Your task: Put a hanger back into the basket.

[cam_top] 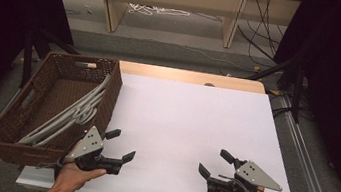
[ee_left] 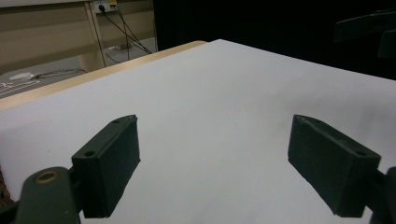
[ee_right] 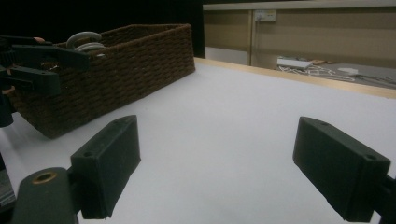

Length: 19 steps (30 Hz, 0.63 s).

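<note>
Both the left gripper (cam_top: 120,145) and right gripper (cam_top: 215,162) rest with jaws spread, empty. The grey hangers (cam_top: 75,109) lie in the wicker basket (cam_top: 110,98), at the counter's (cam_top: 190,124) left. Approach one hanger squarely; avoid snagging neighbours.

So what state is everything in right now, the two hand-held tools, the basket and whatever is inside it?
Left tool: open, holding nothing, over the white table.
Right tool: open, holding nothing, over the same table.
Wicker basket: upright at the table's left edge, no lid.
Grey hangers: lying slanted in the basket, hooks over its rim.
</note>
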{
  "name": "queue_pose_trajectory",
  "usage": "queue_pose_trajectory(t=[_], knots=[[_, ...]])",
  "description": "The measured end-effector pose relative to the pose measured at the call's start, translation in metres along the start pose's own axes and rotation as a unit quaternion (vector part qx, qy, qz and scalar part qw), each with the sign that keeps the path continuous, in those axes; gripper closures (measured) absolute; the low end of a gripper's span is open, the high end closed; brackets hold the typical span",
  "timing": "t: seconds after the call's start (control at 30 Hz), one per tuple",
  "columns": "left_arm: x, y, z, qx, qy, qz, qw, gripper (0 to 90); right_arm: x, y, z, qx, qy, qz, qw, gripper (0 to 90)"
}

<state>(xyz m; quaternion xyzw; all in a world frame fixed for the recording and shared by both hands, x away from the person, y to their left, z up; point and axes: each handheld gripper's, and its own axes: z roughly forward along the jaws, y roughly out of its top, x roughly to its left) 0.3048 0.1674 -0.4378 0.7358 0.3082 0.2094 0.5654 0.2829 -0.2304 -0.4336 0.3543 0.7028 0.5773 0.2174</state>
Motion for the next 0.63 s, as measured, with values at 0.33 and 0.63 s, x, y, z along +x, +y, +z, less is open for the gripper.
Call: queue_pose_trajectory(t=[0.33,0.63], knots=[[0.0016,0.0001,0.0003,-0.002,-0.002,-0.004,1.0,16.3,0.0004,0.0001,-0.0003,0.001,-0.004,-0.002,1.0,15.7],[0.0021,0.0004,-0.0001,-0.004,-0.001,-0.005,1.0,16.3,0.0,-0.0002,0.0002,0.005,-0.002,-0.002,1.0,15.8]])
